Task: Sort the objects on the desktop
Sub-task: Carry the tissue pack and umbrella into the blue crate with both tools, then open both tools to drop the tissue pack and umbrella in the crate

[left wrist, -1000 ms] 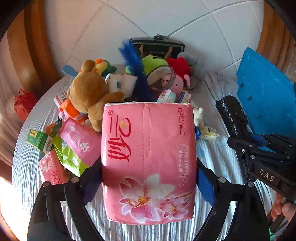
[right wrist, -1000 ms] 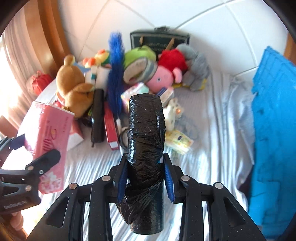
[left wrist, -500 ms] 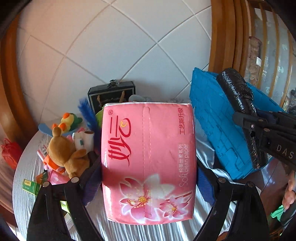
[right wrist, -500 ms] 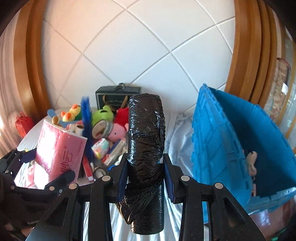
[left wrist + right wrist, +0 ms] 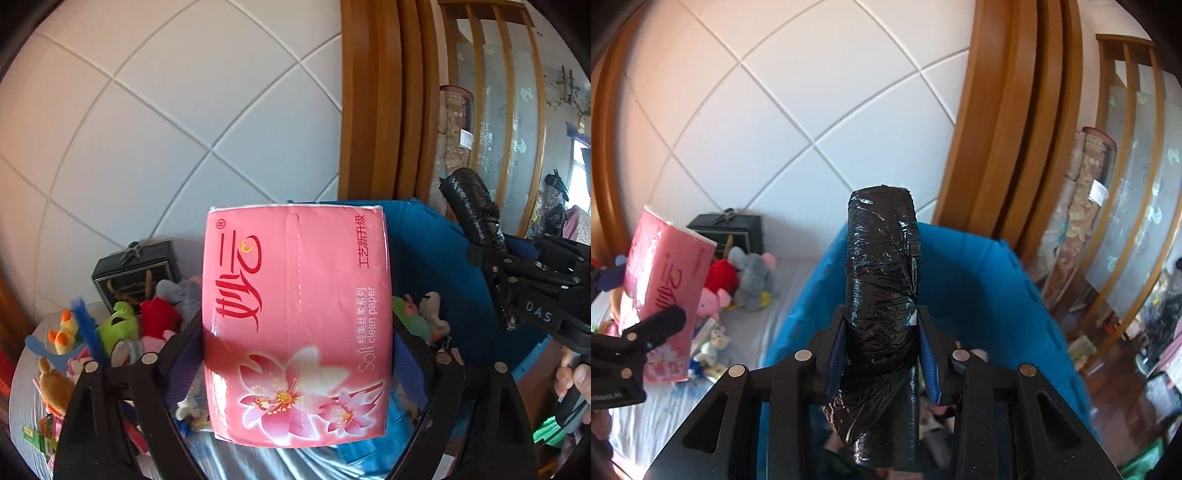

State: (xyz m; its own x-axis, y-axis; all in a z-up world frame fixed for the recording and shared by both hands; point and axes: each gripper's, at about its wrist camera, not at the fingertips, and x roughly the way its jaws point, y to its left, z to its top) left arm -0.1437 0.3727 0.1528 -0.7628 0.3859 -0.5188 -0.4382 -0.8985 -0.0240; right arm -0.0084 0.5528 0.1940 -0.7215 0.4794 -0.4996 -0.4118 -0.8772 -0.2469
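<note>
My left gripper [image 5: 297,350] is shut on a pink tissue pack [image 5: 295,317] and holds it up in the air before the blue bin [image 5: 443,258]. The pack also shows at the left of the right wrist view [image 5: 665,291]. My right gripper [image 5: 882,354] is shut on a roll of black bin bags [image 5: 881,295] and holds it above the blue bin [image 5: 979,288]. The roll also shows at the right of the left wrist view [image 5: 472,206]. Small toys [image 5: 424,317] lie inside the bin.
A pile of plush toys [image 5: 147,317] and small packets lies on the striped cloth [image 5: 783,280] left of the bin. A black box [image 5: 136,269] stands against the white tiled wall. Wooden door frames [image 5: 388,103] and a glass partition stand to the right.
Both grippers have lifted and swung to the right, from over the toy pile to the blue bin, each still holding its object.
</note>
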